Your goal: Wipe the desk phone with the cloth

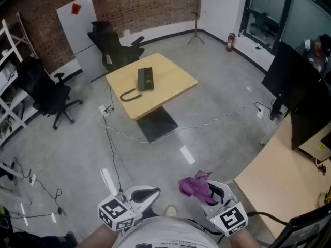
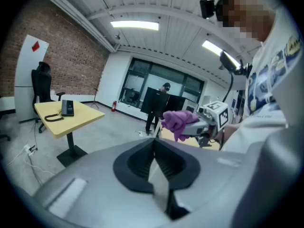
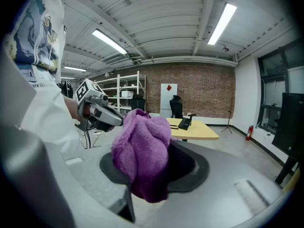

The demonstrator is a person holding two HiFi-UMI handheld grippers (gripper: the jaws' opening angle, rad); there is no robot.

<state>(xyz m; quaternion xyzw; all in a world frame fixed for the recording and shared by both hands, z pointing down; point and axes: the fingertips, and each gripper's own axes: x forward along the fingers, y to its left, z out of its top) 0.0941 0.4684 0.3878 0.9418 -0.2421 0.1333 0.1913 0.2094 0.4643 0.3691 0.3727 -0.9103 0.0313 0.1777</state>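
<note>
Desk phone (image 1: pixel 145 79) keypad too small

Bright, even light from ceiling strip lights (image 3: pixel 109 42); glare streaks on the floor (image 1: pixel 187 154); both gripper views are fisheye-warped with dark, blurred edges.

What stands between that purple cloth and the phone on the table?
Nothing solid that I can see. The right tool holds the cloth far from the phone on the yellow table. Only open floor with loose cables lies between.
</note>
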